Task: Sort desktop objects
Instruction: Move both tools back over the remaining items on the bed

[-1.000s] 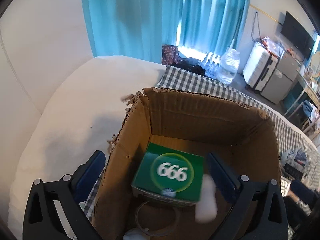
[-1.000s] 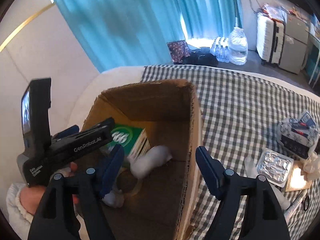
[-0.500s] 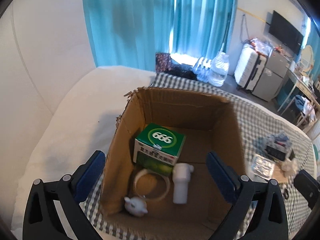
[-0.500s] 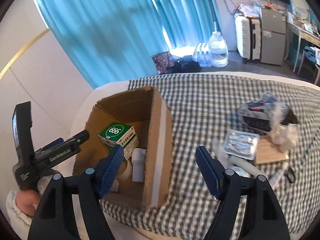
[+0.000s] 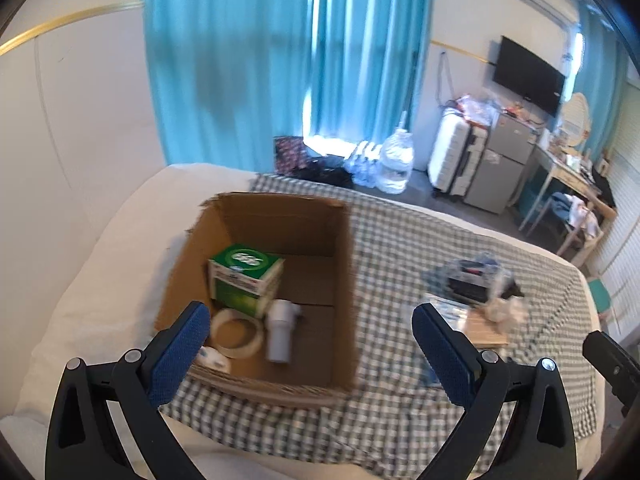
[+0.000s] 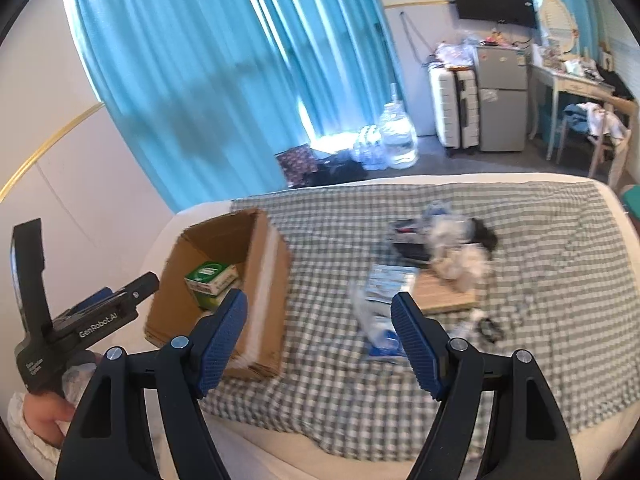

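Left wrist view looks down on a cardboard box (image 5: 280,240) standing open on a checked blanket (image 5: 400,248) spread over a bed (image 5: 120,248). Inside the box a green carton (image 5: 244,276) stands toward the far left corner; just in front of it lie a roll of tape (image 5: 238,334) and a white plastic fitting (image 5: 280,330), close beside each other, and a small white thing (image 5: 214,356) sits at the near wall, too blurred to make out. To the right of the box, well apart from it, a loose heap of things (image 5: 476,288) lies on the blanket: dark packets, crumpled white paper, a flat brown card and a foil pack, all blurred.

The left tool (image 5: 306,344) hangs above the near edge of the box with its blue pads wide apart and nothing between them. The right tool (image 6: 320,332) likewise stands apart and empty, over the blanket between the box and the heap. In the right wrist view a hand (image 6: 44,416) at the lower left grips the handle of the left tool.

Behind the bed hang blue curtains (image 5: 280,60); a water jug (image 5: 396,164), a suitcase (image 5: 452,156) and a small fridge (image 5: 504,168) stand on the floor.
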{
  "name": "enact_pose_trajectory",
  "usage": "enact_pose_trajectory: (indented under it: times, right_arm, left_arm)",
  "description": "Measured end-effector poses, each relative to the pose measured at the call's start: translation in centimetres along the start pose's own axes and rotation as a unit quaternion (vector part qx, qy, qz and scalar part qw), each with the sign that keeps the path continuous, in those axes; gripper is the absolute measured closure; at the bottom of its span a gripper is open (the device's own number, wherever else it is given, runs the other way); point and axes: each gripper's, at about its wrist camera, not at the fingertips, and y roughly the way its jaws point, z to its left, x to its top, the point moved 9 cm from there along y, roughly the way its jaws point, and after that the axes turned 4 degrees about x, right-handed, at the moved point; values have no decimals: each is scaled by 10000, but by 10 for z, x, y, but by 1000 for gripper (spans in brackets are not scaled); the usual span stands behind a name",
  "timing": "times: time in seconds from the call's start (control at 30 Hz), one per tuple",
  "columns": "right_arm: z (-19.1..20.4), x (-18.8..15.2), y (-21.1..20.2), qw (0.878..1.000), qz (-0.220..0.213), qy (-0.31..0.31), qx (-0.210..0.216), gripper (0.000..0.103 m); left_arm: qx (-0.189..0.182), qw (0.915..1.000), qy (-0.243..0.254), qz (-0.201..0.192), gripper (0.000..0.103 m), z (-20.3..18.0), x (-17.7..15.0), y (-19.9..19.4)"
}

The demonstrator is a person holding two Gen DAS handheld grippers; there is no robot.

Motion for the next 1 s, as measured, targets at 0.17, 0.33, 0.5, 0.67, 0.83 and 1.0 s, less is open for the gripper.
enact_pose_trajectory:
  times: [0.17,0.33,0.5,0.67,0.83,1.0]
  right_arm:
    - [-26,-6,-33,9998,-157,-38,-144,28]
    - [-59,-15,-46,9992,-242,213,-227,28]
    - [-97,-29,-51,9978,-281,515,-295,28]
    - [-130,-46,-39,9959,-141,730,-507,28]
    - [-156,-62,-18,9942,70,908,-567,28]
    - [-177,-81,9,9921,390,1008,-629,28]
  left_arm:
    - [-155,9999,-6,4,0,-44,-25,-19]
    - [-213,9994,267,90,0,-83,-50,-22]
    - [-212,9988,393,203,0,-109,-79,-13]
    - [-212,9971,589,435,0,-135,-108,5]
    - [-180,9949,786,609,0,-150,-124,26]
    - [-120,9928,841,841,0,-158,-137,57]
